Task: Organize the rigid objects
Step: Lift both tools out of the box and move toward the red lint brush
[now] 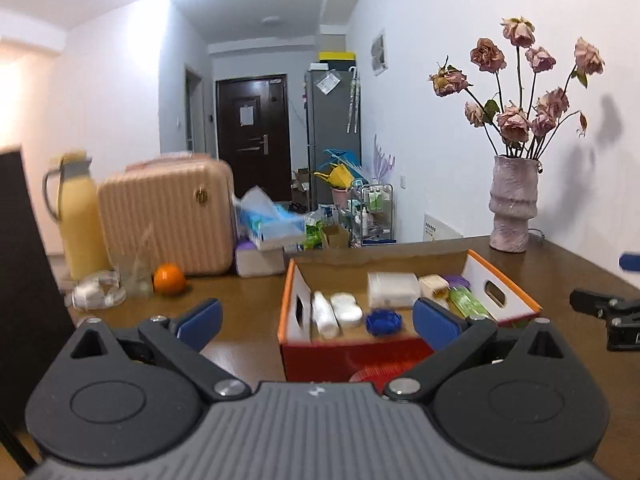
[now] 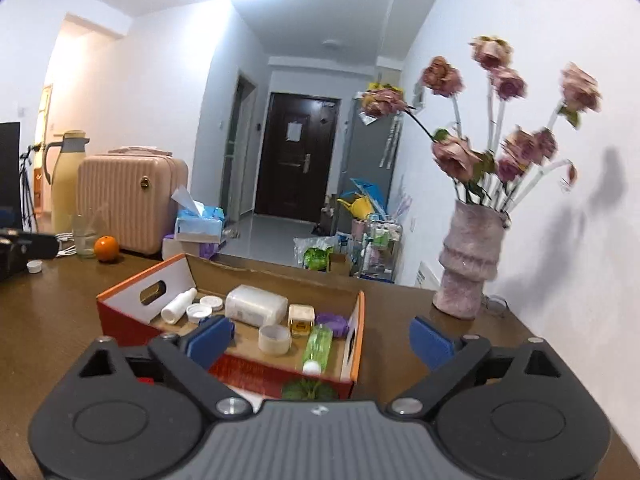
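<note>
- Two grippers show, one in each wrist view, both with jaws spread wide and nothing between their blue pads.
- Left gripper (image 1: 316, 318) fills the bottom of the left wrist view; its pads stand well apart, the right-hand one in front of the near edge of an orange-and-red cardboard box (image 1: 352, 356) at centre frame.
- Right gripper (image 2: 322, 340) fills the bottom of the right wrist view, equally wide and empty; the same box (image 2: 120, 312) sits centre left, just beyond its left-hand pad.
- Inside the box lie small rigid items: a white bottle (image 1: 324, 314) on its side, a white round case (image 1: 347, 309), a blue object (image 1: 383, 321), a frosted rectangular container (image 1: 392, 289), a small cream jar (image 1: 434, 285), and a green bottle (image 1: 468, 303) lying flat.
- From the right wrist view, a white tape roll (image 2: 274, 340) also rests in the box beside the green bottle.
- Box stands on a brown wooden table (image 1: 248, 320).
- Pink vase (image 1: 512, 204) of dried roses stands on the table at right, near the white wall.
- At left of the table: an orange (image 1: 169, 278), a yellow jug (image 1: 78, 216), a pink ribbed suitcase (image 1: 168, 216), and a tissue box (image 1: 272, 220).
</note>
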